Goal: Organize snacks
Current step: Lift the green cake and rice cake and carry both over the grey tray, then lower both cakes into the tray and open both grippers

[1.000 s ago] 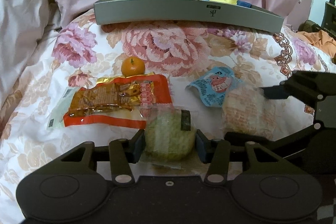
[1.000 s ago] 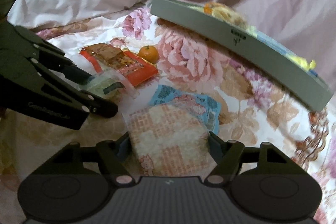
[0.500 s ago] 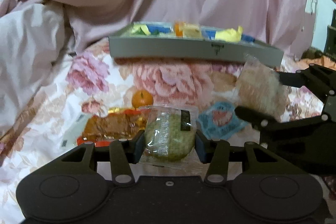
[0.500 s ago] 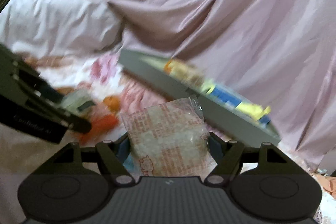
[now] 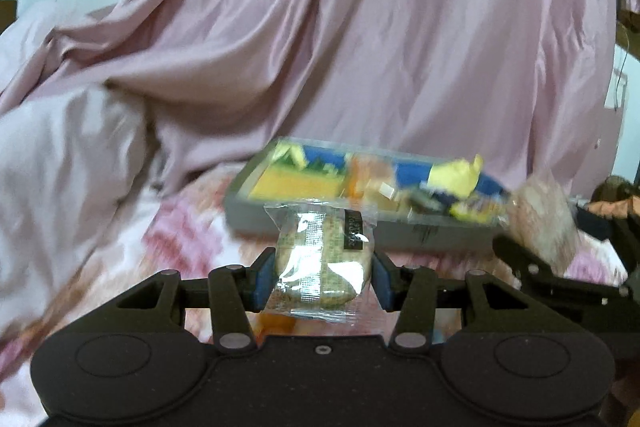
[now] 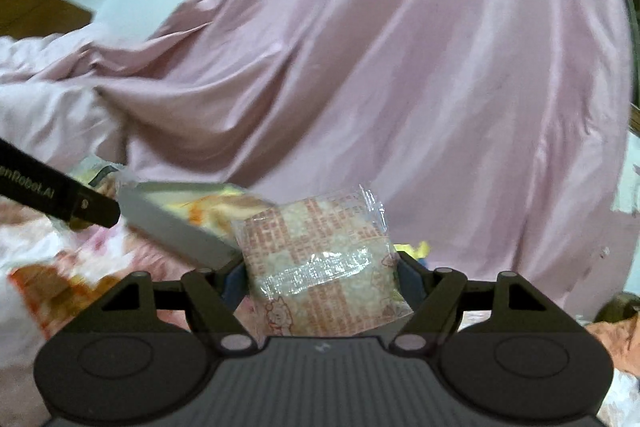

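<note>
My left gripper point(image 5: 323, 277) is shut on a clear-wrapped greenish round cake point(image 5: 323, 263) and holds it in the air in front of the grey tray point(image 5: 400, 233). The tray contains several yellow, blue and orange snack packs point(image 5: 304, 179). My right gripper point(image 6: 322, 281) is shut on a red-and-white printed rice cracker packet point(image 6: 320, 263), also lifted. That packet point(image 5: 542, 217) and the right gripper's arm appear at the right edge of the left wrist view, near the tray's right end. In the right wrist view the tray point(image 6: 176, 223) lies to the left, partly behind the packet.
A rumpled pink sheet point(image 5: 360, 47) rises behind the tray. The floral bedspread point(image 5: 180, 239) lies below. An orange snack bag point(image 6: 48, 287) lies on the bed at lower left in the right wrist view. An orange cloth point(image 6: 612, 333) sits at the far right.
Both grippers rose from the bedspread with their packets and moved toward the tray, which now shows its contents from higher up. The orange bag, mandarin and blue packet stayed on the bed.
</note>
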Motion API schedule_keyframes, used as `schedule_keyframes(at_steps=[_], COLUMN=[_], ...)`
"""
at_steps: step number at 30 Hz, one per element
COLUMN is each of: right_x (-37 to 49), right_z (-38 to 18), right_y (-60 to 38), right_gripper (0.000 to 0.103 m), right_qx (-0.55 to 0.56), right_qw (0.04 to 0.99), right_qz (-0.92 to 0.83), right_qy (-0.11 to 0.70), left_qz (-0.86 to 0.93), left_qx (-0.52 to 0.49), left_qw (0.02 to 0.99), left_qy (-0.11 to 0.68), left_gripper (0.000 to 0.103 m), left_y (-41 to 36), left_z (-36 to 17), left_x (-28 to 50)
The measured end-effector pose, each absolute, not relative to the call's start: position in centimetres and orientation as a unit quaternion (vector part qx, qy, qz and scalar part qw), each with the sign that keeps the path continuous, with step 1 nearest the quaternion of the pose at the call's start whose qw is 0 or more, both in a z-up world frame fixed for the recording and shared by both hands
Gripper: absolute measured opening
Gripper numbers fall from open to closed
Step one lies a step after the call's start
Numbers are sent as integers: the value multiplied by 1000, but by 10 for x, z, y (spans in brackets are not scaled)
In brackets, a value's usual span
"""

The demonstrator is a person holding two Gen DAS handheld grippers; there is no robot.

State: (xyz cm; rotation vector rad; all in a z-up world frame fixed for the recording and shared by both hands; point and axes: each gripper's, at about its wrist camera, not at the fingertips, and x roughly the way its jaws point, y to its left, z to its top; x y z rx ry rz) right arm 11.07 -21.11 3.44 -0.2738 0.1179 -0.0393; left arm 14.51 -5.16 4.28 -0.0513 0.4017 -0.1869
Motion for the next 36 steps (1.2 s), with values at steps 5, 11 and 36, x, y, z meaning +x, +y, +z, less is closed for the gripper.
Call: schedule_keyframes(at_steps=[5, 11, 36], right_x=[129, 151, 211], right_z=[45, 55, 40], right_y=[-234, -258, -289], right_gripper=[78, 78, 78], right_qx=[-121, -84, -47], right_qw=[991, 993, 990], right_qz=[-51, -74, -78], right_qy=[36, 30, 103], left_qz=[-110, -125, -135], left_qx=[-26, -25, -30], left_qw=[979, 980, 963], left_qy=[168, 154, 231], left_gripper=[51, 51, 51], left_y=[-79, -115, -165], left_z=[68, 83, 57], left_x=[176, 210, 289])
